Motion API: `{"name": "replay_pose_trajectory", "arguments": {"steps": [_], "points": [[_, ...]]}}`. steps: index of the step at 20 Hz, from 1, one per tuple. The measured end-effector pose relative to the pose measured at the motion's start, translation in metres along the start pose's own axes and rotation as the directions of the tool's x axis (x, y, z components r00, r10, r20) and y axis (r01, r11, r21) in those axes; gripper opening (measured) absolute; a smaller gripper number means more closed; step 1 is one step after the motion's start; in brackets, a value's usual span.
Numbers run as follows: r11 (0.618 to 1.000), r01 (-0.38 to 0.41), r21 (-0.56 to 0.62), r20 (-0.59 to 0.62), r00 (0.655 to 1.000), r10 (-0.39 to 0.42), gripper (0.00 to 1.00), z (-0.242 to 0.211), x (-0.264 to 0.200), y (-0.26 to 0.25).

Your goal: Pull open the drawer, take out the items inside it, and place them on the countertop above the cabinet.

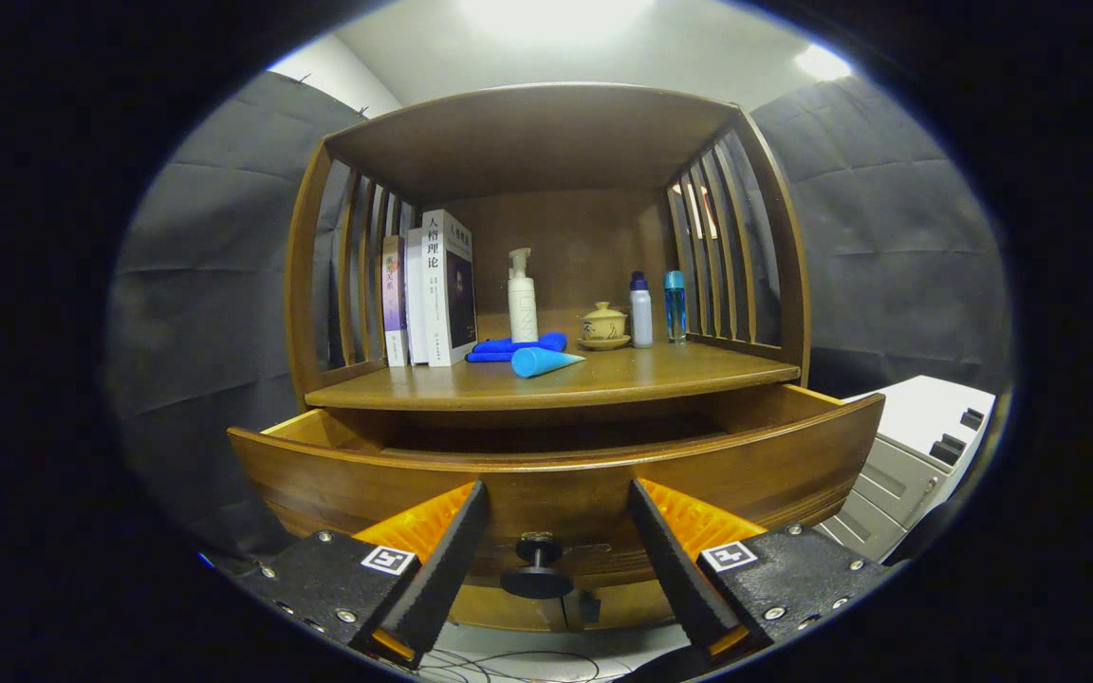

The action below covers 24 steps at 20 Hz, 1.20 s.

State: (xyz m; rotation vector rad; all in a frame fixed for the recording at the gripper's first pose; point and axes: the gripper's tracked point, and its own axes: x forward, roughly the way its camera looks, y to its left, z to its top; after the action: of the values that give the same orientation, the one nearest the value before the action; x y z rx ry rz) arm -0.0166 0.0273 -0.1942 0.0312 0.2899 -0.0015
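The wooden drawer [556, 470] stands pulled out from the cabinet, its curved front facing me; its inside is hidden from this angle. Its dark round knob [537, 567] sits between my fingers, untouched by either. My gripper [558, 498] is open, the fingers spread wide on both sides of the knob. On the countertop [641, 375] above lie a light blue tube [543, 360] and a dark blue cloth-like item [514, 347].
On the countertop stand several books [433, 289], a white pump bottle [521, 299], a small lidded cup on a saucer [603, 325] and two small bottles [657, 308]. Slatted sides and a top board enclose the shelf. A white unit [926, 455] stands right of the drawer.
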Motion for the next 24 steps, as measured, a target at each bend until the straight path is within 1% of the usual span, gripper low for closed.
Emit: {"name": "replay_pose_trajectory", "arguments": {"steps": [10, 16, 19, 22, 24], "points": [[1.000, -0.004, -0.006, 0.007, 1.000, 0.004, 0.94, 0.006, 0.061, 0.000], [1.000, -0.001, -0.007, 0.009, 1.000, 0.001, 0.94, 0.008, 0.089, -0.001], [1.000, 0.012, -0.011, 0.017, 1.000, -0.012, 0.94, 0.010, 0.093, -0.001], [1.000, 0.008, -0.002, 0.015, 1.000, -0.008, 0.94, 0.008, 0.092, -0.001], [1.000, -0.020, -0.008, -0.006, 1.000, 0.020, 0.94, 0.009, 0.090, 0.002]]}}
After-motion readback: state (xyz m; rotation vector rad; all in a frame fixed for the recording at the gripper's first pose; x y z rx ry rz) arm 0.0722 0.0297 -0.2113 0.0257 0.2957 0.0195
